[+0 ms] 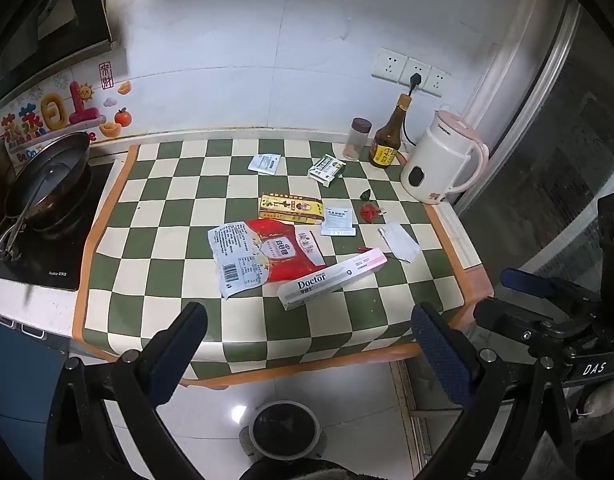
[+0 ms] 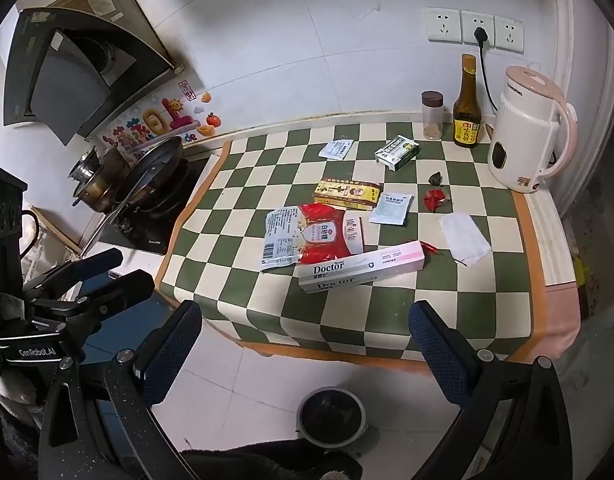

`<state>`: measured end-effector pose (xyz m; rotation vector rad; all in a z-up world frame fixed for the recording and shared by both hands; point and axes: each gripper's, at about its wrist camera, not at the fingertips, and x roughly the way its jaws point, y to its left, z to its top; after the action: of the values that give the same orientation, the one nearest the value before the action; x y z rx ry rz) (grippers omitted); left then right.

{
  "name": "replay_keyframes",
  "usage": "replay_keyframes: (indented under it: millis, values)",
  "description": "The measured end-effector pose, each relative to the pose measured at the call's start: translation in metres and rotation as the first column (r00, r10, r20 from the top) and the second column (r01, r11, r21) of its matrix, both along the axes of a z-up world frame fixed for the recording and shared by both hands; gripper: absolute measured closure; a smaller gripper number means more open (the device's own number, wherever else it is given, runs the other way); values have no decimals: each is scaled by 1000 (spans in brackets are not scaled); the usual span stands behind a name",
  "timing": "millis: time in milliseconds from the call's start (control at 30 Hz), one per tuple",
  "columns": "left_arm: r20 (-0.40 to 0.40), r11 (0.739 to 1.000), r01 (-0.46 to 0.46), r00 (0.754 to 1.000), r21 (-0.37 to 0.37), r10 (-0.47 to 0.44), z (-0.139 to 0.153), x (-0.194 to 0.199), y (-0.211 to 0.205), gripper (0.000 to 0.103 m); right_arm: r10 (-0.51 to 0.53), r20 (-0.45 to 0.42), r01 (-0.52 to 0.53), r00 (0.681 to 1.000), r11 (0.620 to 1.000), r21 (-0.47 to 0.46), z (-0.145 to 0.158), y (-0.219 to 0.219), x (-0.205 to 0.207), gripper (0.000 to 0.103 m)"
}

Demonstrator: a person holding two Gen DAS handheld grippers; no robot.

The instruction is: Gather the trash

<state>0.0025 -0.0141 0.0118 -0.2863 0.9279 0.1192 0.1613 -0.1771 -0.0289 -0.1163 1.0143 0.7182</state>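
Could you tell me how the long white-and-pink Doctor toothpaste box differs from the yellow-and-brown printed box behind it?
The long white-and-pink Doctor toothpaste box is longer and paler, and overlaps the red bag's corner. The yellow-and-brown printed box is shorter, darker and lies farther back. Both lie flat on the checked mat.

Trash scattered across a green-and-white checkered countertop.
A white "Doctor" toothpaste box (image 1: pixel 331 280) lies flat, overlapping a crumpled red-and-white bag (image 1: pixel 263 256); a yellow carton (image 1: pixel 291 208) lies beyond.

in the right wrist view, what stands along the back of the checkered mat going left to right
clear jar with a brown lid → dark sauce bottle → white and pink kettle
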Motion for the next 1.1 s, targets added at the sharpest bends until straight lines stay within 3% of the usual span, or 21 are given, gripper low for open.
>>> replay_keyframes:
  millis: [1100]
  values:
    - [9, 1000, 6, 1000, -4, -6, -5, -9, 7, 0, 18, -18, -18, 1000, 1000, 9, 3, 2, -5, 0]
